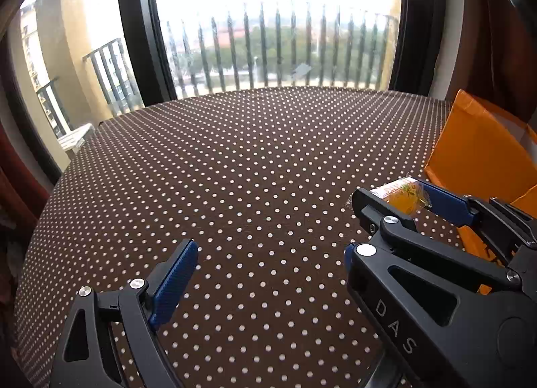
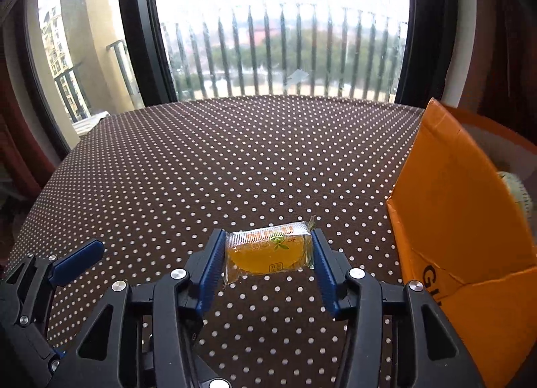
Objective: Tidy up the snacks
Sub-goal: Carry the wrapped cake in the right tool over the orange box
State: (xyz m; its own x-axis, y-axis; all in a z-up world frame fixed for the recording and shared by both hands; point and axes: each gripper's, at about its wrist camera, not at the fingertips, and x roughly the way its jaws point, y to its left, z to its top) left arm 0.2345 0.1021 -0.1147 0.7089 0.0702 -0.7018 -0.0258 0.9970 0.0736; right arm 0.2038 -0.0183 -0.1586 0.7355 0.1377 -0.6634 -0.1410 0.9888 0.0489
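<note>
A clear-wrapped orange jelly snack (image 2: 268, 250) is held between the blue pads of my right gripper (image 2: 268, 253), just above the dotted tablecloth. It also shows in the left wrist view (image 1: 406, 196), clamped in the right gripper (image 1: 407, 198). My left gripper (image 1: 268, 257) is open and empty over the cloth; one of its fingers (image 2: 77, 262) shows at the left of the right wrist view. An open orange cardboard box (image 2: 463, 220) stands to the right of the snack.
The round table carries a brown cloth with white dots (image 1: 251, 159). The orange box (image 1: 480, 149) sits at its right edge. A window with a railing (image 2: 285, 52) lies beyond the far edge. A pale round object (image 2: 518, 193) lies inside the box.
</note>
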